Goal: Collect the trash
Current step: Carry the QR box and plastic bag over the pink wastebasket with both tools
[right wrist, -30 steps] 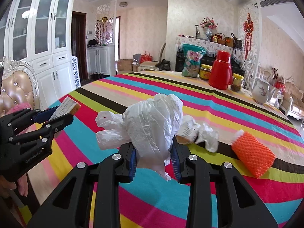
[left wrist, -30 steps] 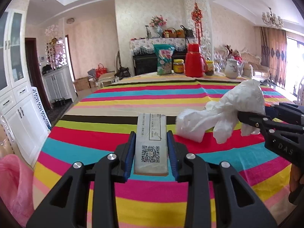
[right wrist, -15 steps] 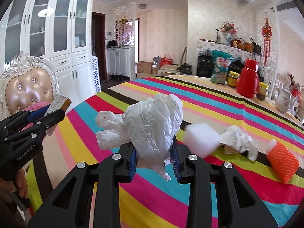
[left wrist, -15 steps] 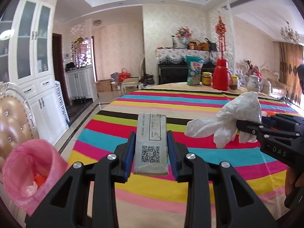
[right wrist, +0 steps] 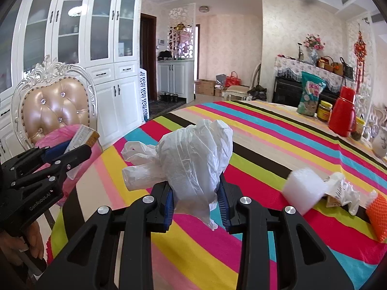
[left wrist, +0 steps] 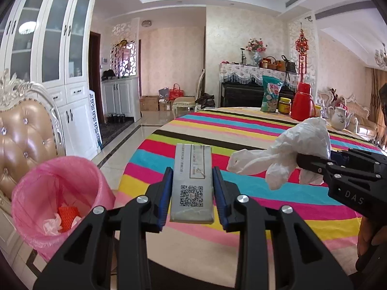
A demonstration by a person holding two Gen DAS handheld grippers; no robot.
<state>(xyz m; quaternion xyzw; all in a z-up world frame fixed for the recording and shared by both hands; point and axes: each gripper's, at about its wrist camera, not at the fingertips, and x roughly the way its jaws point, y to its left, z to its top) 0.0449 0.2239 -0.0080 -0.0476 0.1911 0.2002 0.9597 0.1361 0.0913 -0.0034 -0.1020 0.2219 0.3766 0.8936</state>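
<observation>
My left gripper (left wrist: pixel 192 193) is clamped on a flat grey carton (left wrist: pixel 192 183) with a QR code on its top face; both blue pads press its long sides. It hangs above the near edge of the striped table (left wrist: pixel 241 130). The pink-lined bin (left wrist: pixel 58 193) sits low to its left, beside a tufted chair (left wrist: pixel 21 140), with orange and white scraps already inside.

My right gripper (right wrist: pixel 196 203) is clamped on a crumpled white plastic bag (right wrist: pixel 193 159), handles trailing left. Loose trash on the cloth to the right: white foam piece (right wrist: pixel 303 188), torn wrapper (right wrist: pixel 343 193), orange foam net (right wrist: pixel 378 215).
</observation>
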